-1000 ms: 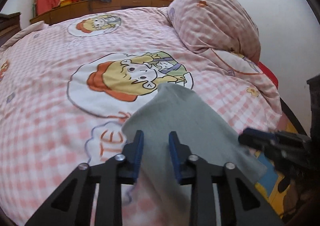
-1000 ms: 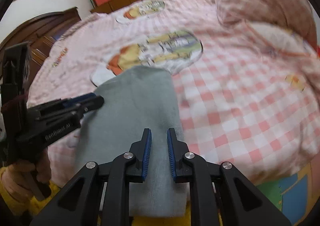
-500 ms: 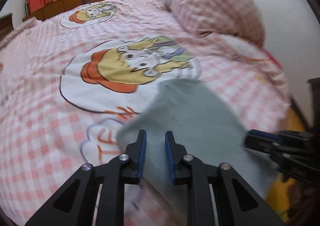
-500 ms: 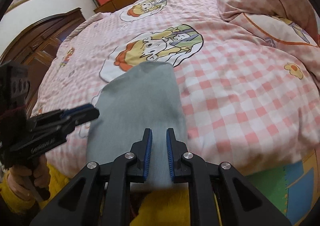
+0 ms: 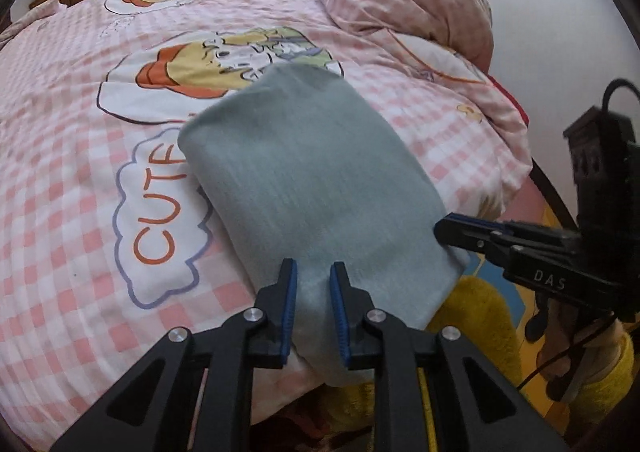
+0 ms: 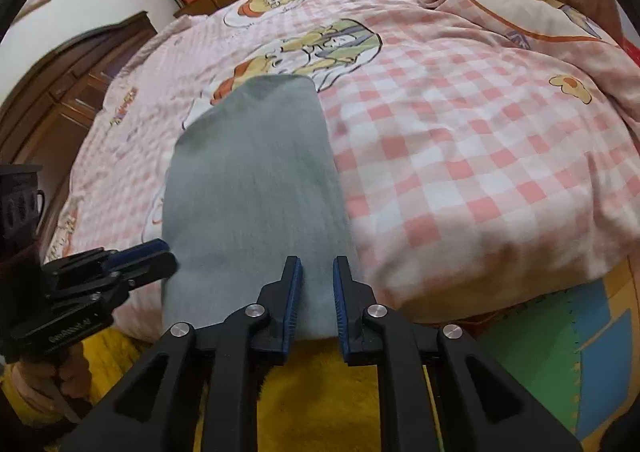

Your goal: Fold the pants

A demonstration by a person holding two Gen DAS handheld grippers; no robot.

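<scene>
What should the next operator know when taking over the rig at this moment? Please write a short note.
Left tongs: narrow gap, empty, at the grey pants' near-left edge.
Right tongs: narrow gap, just opened slightly, empty, at the near-right edge.
Pants: flat oblong on the checked bedcover, near end hanging over the bed's edge.
Done: apparently folded lengthwise.
Left: probably folding end to end.

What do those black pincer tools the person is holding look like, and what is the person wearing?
Each hand-held gripper, left and right, is a black frame of angular struts with triangular cut-outs and silver pivot bolts. Its two slim fingers carry ribbed blue pads. White lettering marks the side of each body, and a black cable loops above the right one. The person wears a fuzzy yellow sleeve.
</scene>
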